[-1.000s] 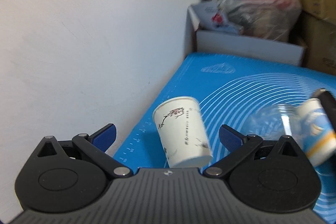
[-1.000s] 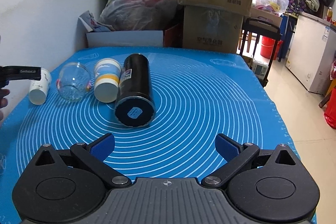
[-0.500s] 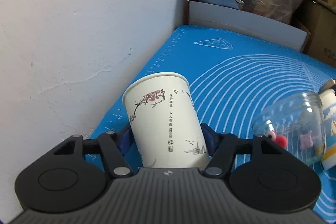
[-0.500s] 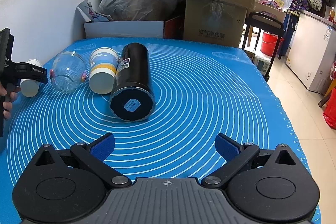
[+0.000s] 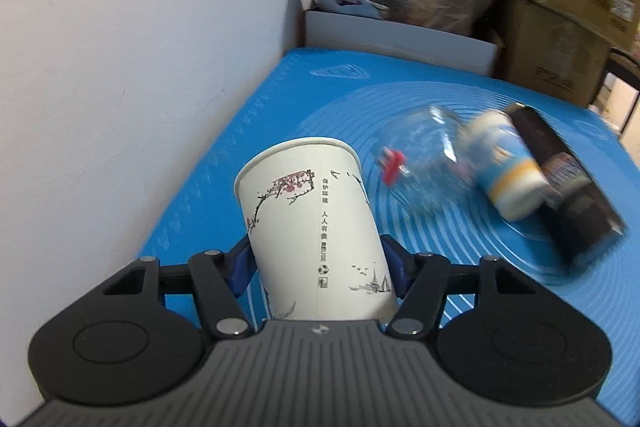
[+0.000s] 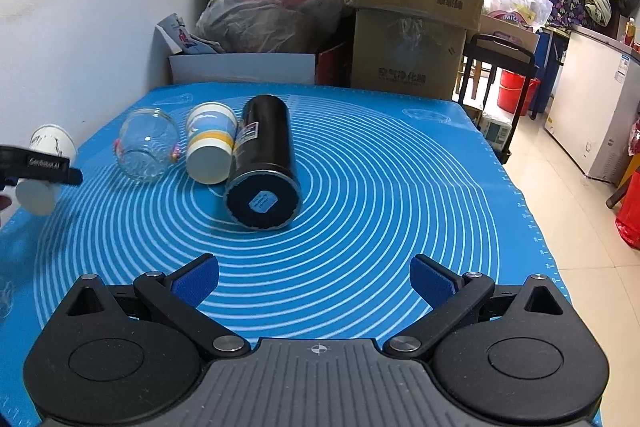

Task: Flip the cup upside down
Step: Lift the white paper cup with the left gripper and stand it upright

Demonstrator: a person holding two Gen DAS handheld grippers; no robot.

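A white paper cup with a plum-branch print sits between the blue pads of my left gripper, which is shut on it near its base. The cup's rim points away from the camera and it is held above the blue mat. It also shows in the right wrist view at the far left, lifted and tilted in the left gripper. My right gripper is open and empty over the mat's near side.
A glass jar, a blue-and-white cup and a black flask lie on their sides mid-mat. White wall at left. Boxes and bags stand behind the mat's far edge.
My left gripper closed on the paper cup and lifted it off the mat, swinging a little to the right. The right gripper stayed open and nearly still.
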